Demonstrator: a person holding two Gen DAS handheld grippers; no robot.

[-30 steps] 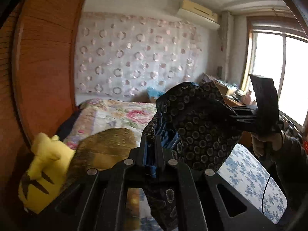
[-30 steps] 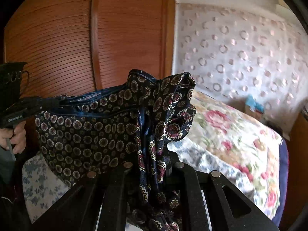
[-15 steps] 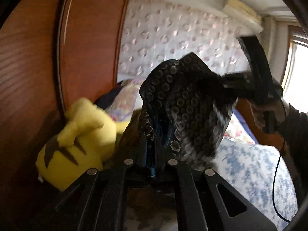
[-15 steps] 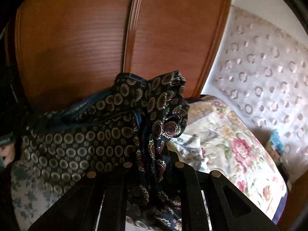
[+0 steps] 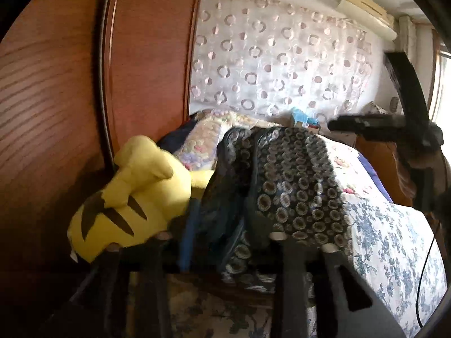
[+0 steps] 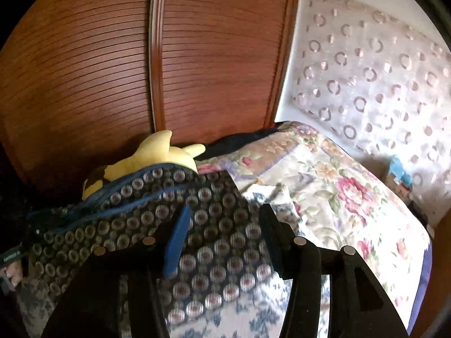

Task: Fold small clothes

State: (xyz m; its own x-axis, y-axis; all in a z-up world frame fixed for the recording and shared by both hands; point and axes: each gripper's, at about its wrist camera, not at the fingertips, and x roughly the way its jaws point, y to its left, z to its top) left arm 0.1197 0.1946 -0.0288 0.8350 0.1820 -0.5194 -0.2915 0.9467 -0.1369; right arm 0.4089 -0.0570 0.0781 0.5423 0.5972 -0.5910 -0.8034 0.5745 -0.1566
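Patterned garment (image 6: pixel 214 225) loose on bed (image 6: pixel 352 197) between just-opened left tool (image 5: pixel 228 242) and right tool (image 6: pixel 222 239), both angled downward.

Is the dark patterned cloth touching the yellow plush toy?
Touching: in the left wrist view the dark patterned cloth lies against the yellow plush toy, no gap.

Daylit bedroom, both fisheye views soft with motion blur.
Light enters from the window (image 5: pixel 442 84), blown out white at the right edge of the left wrist view; the circle-patterned curtain (image 5: pixel 282 64) beside it is bright and washed. The wooden wardrobe (image 5: pixel 56 98), farthest from the window, falls into deep shadow low down. The patterned dark garment (image 6: pixel 197 225) smears in both views. Black vignette rings each frame; straight lines bow at the edges.
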